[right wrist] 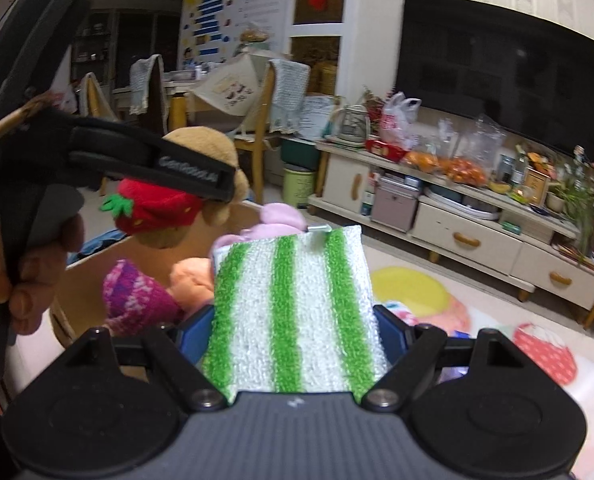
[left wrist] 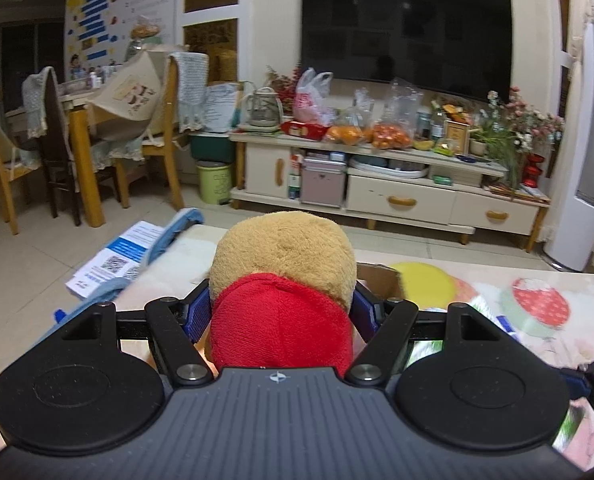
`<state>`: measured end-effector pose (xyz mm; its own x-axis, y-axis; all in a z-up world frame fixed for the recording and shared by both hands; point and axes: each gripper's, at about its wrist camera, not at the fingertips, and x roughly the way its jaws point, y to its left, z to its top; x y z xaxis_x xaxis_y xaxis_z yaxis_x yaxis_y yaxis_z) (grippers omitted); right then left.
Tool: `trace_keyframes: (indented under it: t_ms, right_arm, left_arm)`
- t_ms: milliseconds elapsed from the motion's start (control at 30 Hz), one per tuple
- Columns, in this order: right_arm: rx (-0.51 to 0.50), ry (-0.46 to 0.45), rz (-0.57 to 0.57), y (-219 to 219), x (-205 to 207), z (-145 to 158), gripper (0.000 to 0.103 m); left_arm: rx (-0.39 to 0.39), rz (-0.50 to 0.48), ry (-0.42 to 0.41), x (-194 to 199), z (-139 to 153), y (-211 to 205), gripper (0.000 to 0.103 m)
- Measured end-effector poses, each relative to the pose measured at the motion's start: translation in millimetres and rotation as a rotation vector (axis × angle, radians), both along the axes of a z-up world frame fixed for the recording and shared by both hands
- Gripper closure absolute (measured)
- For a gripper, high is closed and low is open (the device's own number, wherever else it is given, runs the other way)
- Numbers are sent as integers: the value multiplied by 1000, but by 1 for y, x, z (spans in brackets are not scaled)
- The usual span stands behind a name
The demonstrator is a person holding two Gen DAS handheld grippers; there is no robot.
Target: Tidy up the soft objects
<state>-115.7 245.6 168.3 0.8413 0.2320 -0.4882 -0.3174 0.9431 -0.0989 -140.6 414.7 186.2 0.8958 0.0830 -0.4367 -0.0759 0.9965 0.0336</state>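
Note:
My left gripper [left wrist: 281,314] is shut on a tan plush toy [left wrist: 285,256] with a red strawberry hat, its blue pads pressing both sides. The right wrist view shows that same plush toy [right wrist: 165,208] hanging over an open cardboard box [right wrist: 89,280], under one of the left gripper's fingers [right wrist: 189,174]. My right gripper [right wrist: 295,334] is shut on a green-and-white striped sponge pad [right wrist: 293,308], held just right of the box. Inside the box lie a purple knit piece [right wrist: 137,296], a peach plush [right wrist: 193,276] and a pink plush [right wrist: 273,220].
A fruit-print tablecloth [left wrist: 537,304] covers the table under both grippers. A blue cloth [left wrist: 161,244] and a leaflet [left wrist: 113,260] lie at its left edge. A person's hand [right wrist: 37,264] grips the left tool. Beyond stand a cluttered TV cabinet [left wrist: 397,200] and dining chairs [left wrist: 57,148].

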Motion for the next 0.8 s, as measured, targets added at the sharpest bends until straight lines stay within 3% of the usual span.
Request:
trace_keyframes:
  t_ms: [333,600,800]
  right_arm:
    - [-48,45,137,46,14,-14,21]
    - [-146,76,277,70,18,-27,20]
    - [-151,116,327,74,23,-32,16]
  left_arm:
    - [-30,92,37,16,-2,24,17]
    - [-26,89,59,13,-7,16,17]
    - [-17,82,75,16,-9,14,16]
